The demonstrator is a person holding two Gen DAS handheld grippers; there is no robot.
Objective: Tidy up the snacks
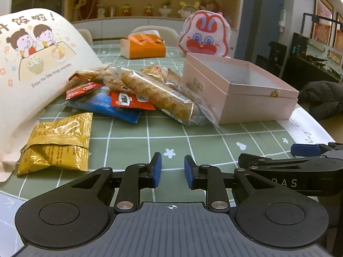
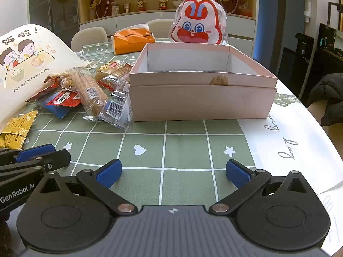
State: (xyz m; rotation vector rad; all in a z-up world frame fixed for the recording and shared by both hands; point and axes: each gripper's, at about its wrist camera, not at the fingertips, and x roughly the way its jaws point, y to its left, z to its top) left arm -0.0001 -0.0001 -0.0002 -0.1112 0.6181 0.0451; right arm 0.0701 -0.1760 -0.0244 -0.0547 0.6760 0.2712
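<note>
Snacks (image 2: 90,90) at frame left look light, crinkly and slippery, best pinched mid-wrapper; right tool (image 2: 173,173) gapes empty, left tool (image 1: 172,172) narrowed, empty.

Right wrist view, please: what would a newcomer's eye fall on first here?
Probably the open pink box in the middle of the green checked tablecloth, empty as far as can be seen. Behind it stands a red and white rabbit bag. To the box's left lies a heap of wrapped snacks, spilling from a cream bag printed with cartoon children.
</note>
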